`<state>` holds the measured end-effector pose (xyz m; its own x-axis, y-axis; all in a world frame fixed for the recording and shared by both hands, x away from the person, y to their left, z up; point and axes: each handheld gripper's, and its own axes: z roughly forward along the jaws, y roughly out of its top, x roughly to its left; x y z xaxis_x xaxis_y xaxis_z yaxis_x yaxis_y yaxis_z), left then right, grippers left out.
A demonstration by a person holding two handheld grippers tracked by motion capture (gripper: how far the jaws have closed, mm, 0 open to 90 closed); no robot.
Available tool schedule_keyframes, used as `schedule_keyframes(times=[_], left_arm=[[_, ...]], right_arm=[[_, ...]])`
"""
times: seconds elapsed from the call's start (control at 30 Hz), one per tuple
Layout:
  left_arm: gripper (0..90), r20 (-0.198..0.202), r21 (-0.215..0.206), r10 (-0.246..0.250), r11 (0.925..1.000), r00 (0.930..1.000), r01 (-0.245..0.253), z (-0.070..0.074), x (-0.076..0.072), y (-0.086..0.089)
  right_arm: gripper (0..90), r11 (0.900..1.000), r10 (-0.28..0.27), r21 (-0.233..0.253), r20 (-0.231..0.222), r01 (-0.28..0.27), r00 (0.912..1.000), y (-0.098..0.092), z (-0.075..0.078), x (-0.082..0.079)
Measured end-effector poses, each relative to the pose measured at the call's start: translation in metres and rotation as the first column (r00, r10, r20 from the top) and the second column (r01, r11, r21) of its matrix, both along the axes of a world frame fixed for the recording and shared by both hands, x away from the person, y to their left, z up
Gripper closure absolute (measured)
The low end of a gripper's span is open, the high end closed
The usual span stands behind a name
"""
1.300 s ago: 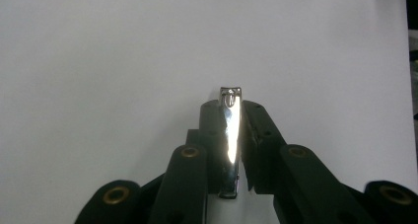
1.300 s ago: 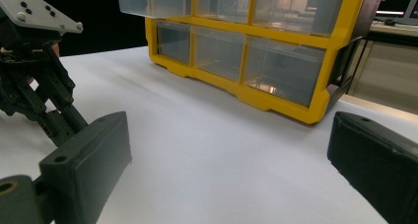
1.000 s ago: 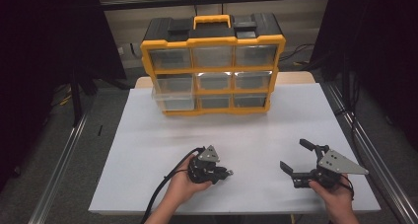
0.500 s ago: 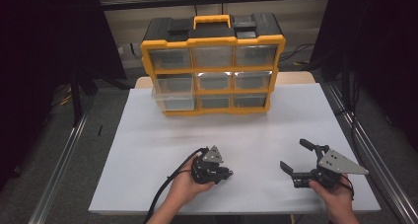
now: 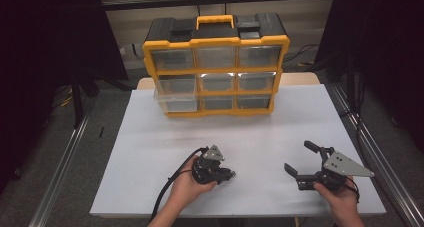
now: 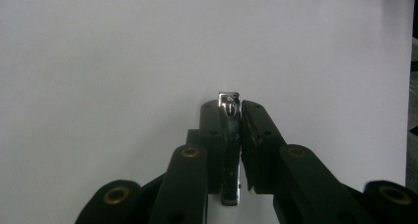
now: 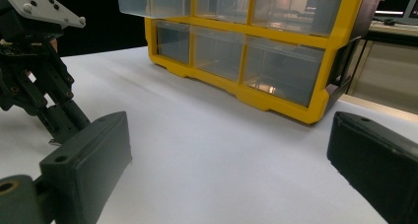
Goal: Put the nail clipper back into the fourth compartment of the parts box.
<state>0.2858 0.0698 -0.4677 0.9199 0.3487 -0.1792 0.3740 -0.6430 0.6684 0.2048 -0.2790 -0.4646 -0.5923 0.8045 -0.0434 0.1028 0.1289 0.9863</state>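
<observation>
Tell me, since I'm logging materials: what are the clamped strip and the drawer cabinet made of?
The small shiny silver strip in the left claw looks like polished metal, given its mirror glints. The yellow-framed organiser cabinet looks like moulded plastic, with translucent, slightly glossy clear drawers.

Nothing readable anywhere here, honestly. The yellow organizer (image 5: 216, 67) at 12 o'clock on the surface (image 5: 250, 137) has no legible label or brand on its drawers or handle, and the shiny metal clip (image 6: 230, 145) pinched in the left tool (image 6: 237, 120) shows no marking either.
</observation>
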Motion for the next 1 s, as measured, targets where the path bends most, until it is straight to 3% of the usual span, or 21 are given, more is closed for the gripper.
schedule_keyframes(times=[0.03,0.07,0.13,0.17,0.2,0.27,0.33,0.47,0.57,0.6,0.63,0.77,0.87,0.9,0.93,1.0], left_arm=[[80.6,-0.019,-0.032,0.027,0.9991,0.9994,-0.028,0.0,-0.001,0.0],[90.0,-0.059,-0.082,0.048,0.9952,0.9971,-0.053,0.003,0.0,0.002],[90.0,-0.039,-0.077,0.069,0.9945,0.9968,-0.072,0.006,0.003,0.005],[90.0,-0.033,-0.055,0.065,0.9963,0.9974,-0.066,0.007,0.004,0.007],[90.0,-0.056,-0.067,0.063,0.9955,0.9965,-0.066,0.005,0.004,0.007],[90.0,-0.046,-0.061,0.062,0.996,0.997,-0.065,0.003,0.004,0.008],[83.2,-0.027,-0.06,0.056,0.9965,0.9981,-0.057,0.002,0.002,0.006],[76.9,-0.031,-0.082,0.051,0.9951,0.9982,-0.054,0.003,-0.003,0.002],[74.5,-0.03,-0.06,0.05,0.9969,0.9983,-0.052,0.002,-0.004,0.0],[73.5,-0.031,-0.072,0.045,0.9962,0.9985,-0.048,0.001,-0.003,0.0],[72.2,-0.015,-0.071,0.058,0.9957,0.9982,-0.059,0.0,-0.003,-0.002],[71.4,-0.019,-0.057,0.065,0.9962,0.9977,-0.066,-0.004,-0.001,-0.01],[71.7,0.029,0.001,0.055,0.9985,0.9981,-0.055,-0.008,-0.004,-0.017],[74.0,0.028,0.015,0.053,0.9985,0.9982,-0.054,-0.007,-0.004,-0.017],[76.0,0.051,0.014,0.065,0.9977,0.9966,-0.066,-0.008,-0.005,-0.018],[78.4,0.056,0.016,0.063,0.9978,0.9964,-0.064,-0.008,-0.005,-0.018]], right_arm=[[2.6,1.0,-0.001,0.0,0.0,0.001,1.0,0.0,0.0,0.0],[2.6,1.0,-0.004,0.0,-0.003,0.004,1.0,0.0,0.0,0.0],[2.6,1.0,-0.002,0.007,-0.002,0.002,1.0,0.0,0.0,0.0],[2.6,1.0,-0.002,0.007,-0.002,0.002,1.0,0.0,0.0,0.0],[2.6,1.0,-0.003,0.006,-0.004,0.003,1.0,0.0,0.0,0.0],[2.6,1.0,-0.002,0.006,-0.003,0.002,1.0,0.0,0.0,0.0],[2.6,1.0,-0.003,0.006,-0.002,0.003,1.0,0.0,0.0,0.0],[2.7,1.0,-0.002,0.009,-0.002,0.002,1.0,-0.001,0.0,0.0],[2.7,1.0,-0.001,0.007,-0.002,0.001,1.0,-0.001,0.0,0.0],[2.6,1.0,-0.002,0.007,-0.002,0.002,1.0,-0.001,0.0,0.0],[2.6,1.0,-0.002,0.006,-0.002,0.002,1.0,-0.001,0.0,0.0],[2.7,1.0,-0.003,0.002,-0.004,0.003,1.0,0.0,0.0,0.0],[2.7,1.0,-0.002,0.005,-0.004,0.002,1.0,0.0,0.0,0.0],[2.7,1.0,0.001,0.004,-0.002,-0.001,1.0,-0.001,0.0,0.0],[2.7,1.0,-0.005,0.002,-0.001,0.005,1.0,-0.001,0.0,0.0],[2.7,1.0,-0.004,0.004,-0.004,0.004,1.0,-0.002,-0.001,0.0]])
